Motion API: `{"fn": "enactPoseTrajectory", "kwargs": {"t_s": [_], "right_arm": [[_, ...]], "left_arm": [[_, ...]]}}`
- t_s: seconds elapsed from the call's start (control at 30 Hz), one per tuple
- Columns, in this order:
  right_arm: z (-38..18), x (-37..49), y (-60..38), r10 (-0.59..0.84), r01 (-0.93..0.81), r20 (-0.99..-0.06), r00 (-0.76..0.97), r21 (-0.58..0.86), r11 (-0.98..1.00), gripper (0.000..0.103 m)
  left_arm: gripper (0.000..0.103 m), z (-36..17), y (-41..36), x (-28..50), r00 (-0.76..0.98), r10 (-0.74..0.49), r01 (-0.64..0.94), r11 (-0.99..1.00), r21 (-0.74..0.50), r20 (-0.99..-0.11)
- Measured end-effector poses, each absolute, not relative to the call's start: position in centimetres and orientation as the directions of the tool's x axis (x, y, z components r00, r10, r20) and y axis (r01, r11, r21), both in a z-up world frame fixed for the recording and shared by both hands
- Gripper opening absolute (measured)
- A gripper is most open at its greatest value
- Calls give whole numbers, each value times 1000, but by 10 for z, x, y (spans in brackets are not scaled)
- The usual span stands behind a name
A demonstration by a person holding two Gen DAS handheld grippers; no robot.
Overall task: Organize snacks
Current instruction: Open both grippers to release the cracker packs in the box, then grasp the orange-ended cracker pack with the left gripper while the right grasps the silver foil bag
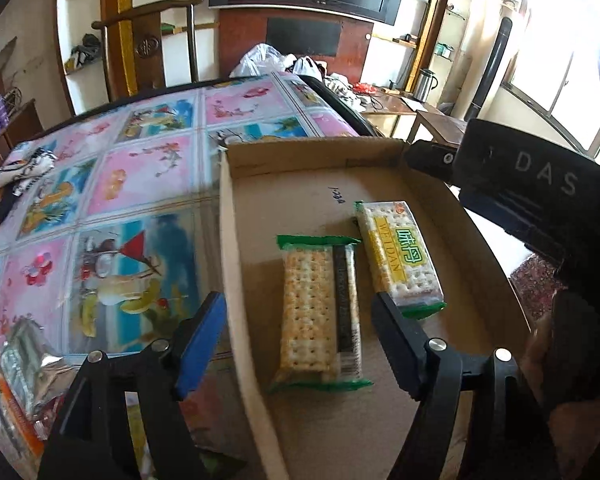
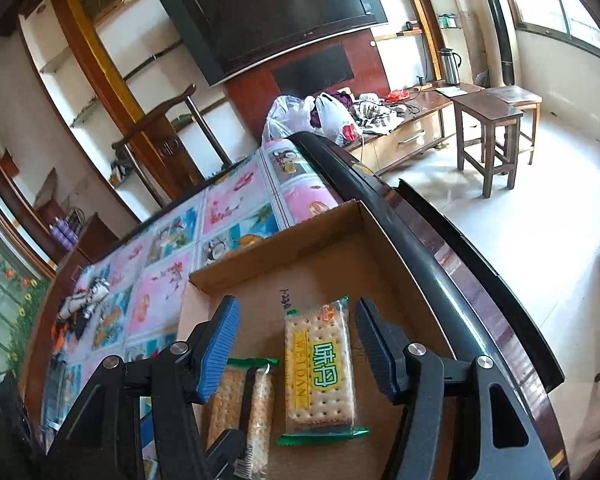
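my left gripper point(image 1: 300, 344) is wide and empty over the plain pack point(image 1: 320, 312) in the box point(image 1: 230, 240); right gripper point(image 2: 296, 344) likewise over the yellow pack point(image 2: 320, 368). descending carelessly, a finger could shove either pack askew.

A box point(image 1: 380, 168) is set on a table point(image 1: 140, 168), at its right edge. Two cracker packs are laid flat in the box, side by side: the left pack point(image 1: 320, 316) nearer, the right pack point(image 1: 400, 256) just beside it and farther back. Wrappers point(image 1: 24, 376) are seen on the table left of the box; a cloth point(image 1: 20, 172) is placed far left.
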State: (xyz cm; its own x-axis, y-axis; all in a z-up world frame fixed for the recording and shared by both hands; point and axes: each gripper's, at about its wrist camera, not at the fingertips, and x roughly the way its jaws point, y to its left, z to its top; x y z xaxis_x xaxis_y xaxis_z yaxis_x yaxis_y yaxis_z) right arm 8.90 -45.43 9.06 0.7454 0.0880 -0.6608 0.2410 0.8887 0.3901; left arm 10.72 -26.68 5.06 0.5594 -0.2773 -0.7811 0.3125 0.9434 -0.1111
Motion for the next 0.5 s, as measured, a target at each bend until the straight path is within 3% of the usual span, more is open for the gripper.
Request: {"fn": "enactPoseTrajectory", "kwargs": {"t_s": [0.13, 0.5], "right_arm": [[93, 87, -450, 93, 222, -651, 754, 386, 895, 72], [96, 85, -438, 75, 191, -647, 759, 330, 924, 72]], "left_arm": [[74, 55, -256, 98, 560, -276, 312, 944, -110, -781], [75, 62, -166, 43, 628, -227, 252, 964, -82, -744]]}}
